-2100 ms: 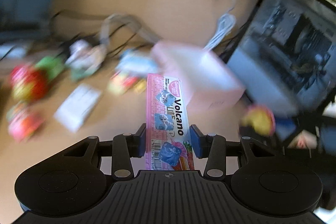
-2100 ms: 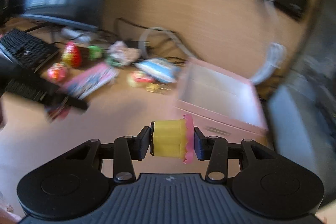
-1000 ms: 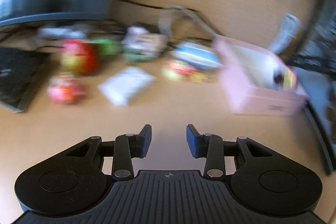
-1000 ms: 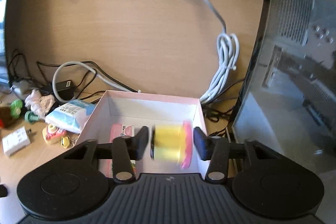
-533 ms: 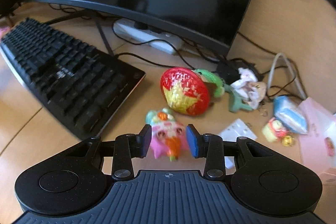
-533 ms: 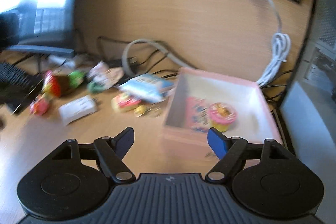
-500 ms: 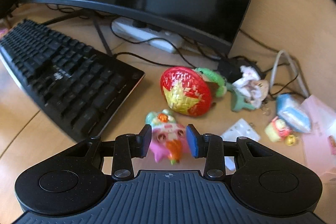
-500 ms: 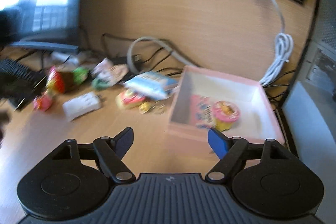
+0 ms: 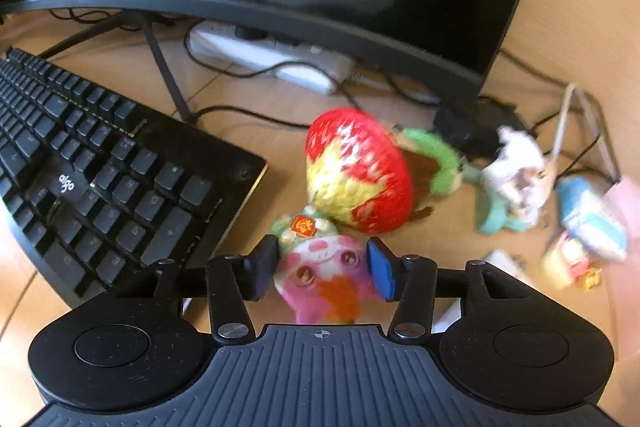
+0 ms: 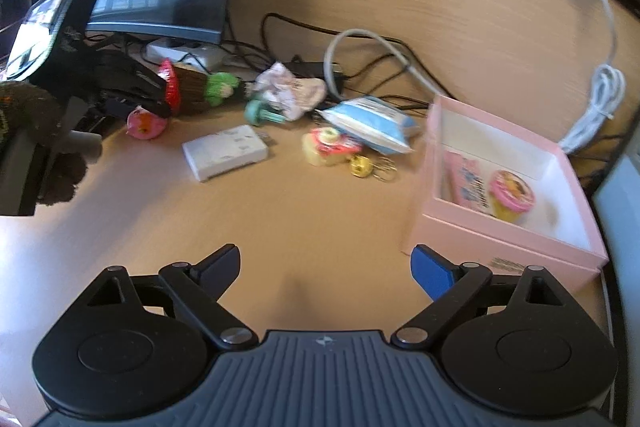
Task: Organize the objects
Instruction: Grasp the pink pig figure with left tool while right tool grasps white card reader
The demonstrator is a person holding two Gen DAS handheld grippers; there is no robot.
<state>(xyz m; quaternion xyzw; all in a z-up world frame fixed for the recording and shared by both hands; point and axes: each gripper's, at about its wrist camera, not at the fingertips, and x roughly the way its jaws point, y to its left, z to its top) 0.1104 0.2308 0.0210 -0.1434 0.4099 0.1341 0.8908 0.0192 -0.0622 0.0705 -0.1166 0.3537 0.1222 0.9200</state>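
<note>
Left gripper (image 9: 322, 267) bracketed the pink toy (image 9: 324, 273)
Its pads seemingly touched it; the right gripper (image 10: 325, 267) hovered spread wide above the desk (image 10: 304, 211).

A light wooden desk (image 10: 304, 211) is seen carrying a black keyboard (image 9: 100, 163) at its left, with a red and gold strawberry-shaped toy (image 9: 358, 171) lying just beside the keyboard's corner. Further right, a white flat box (image 10: 225, 157), a blue and white packet (image 10: 370, 123) and a small yellow and pink toy (image 10: 326, 147) are scattered near tangled cables (image 10: 360, 67). A pink open box (image 10: 496, 247) is set at the right side.
</note>
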